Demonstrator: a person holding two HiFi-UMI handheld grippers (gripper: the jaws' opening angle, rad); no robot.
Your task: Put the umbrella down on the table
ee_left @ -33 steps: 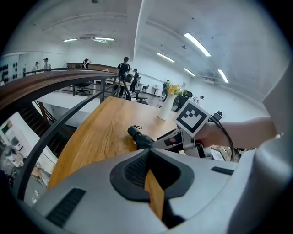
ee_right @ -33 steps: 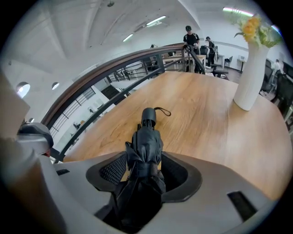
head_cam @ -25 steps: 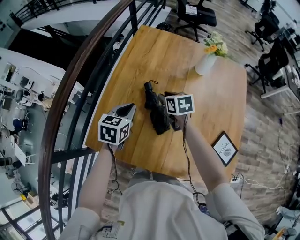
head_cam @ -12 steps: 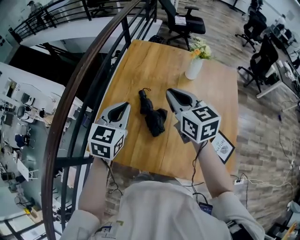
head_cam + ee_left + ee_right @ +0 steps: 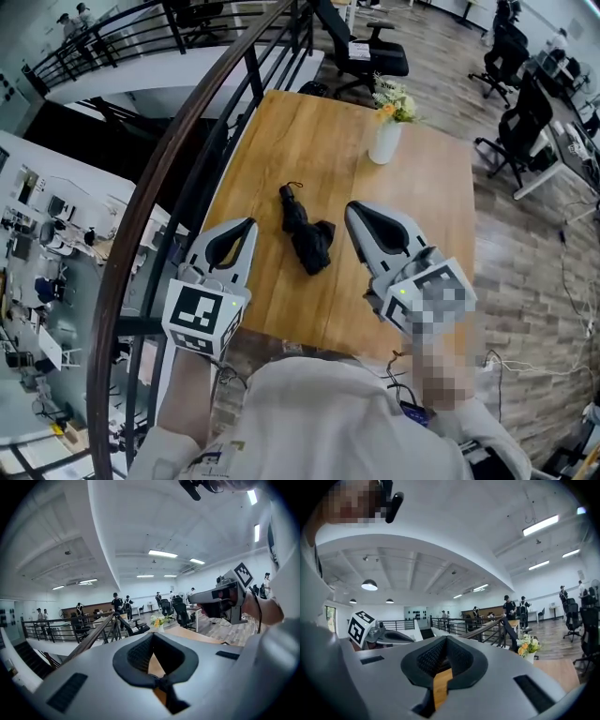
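The black folded umbrella (image 5: 307, 232) is lying flat on the wooden table (image 5: 281, 131), about at the table's middle. Its thin looped end is pointing toward the table's far end and its bulkier bunched end toward the near end. Nothing is touching it, and it is sitting well clear of both grippers.

The left gripper (image 5: 249, 225) is hanging over the table's left edge, lifted off the tabletop. Its jaws are clenched, the dark pads are meeting at the tips, and only a sliver of the table's wood is showing through the loop between them. It is gripping nothing.

The right gripper (image 5: 354, 208) is floating above the right half of the table, also raised off the surface. Its jaws have just been closing and are now pressed together, and they too are empty. In its own view only the table's wood is peeking through the slit between the pads.

Both gripper views are looking out across the table rather than down at it.

A white vase of flowers (image 5: 384, 141) is standing upright near the table's far right corner, well apart from the umbrella. A dark curved railing (image 5: 178, 141) is sweeping past the table's left side. A black office chair (image 5: 361, 52) is parked just beyond the table's far end.
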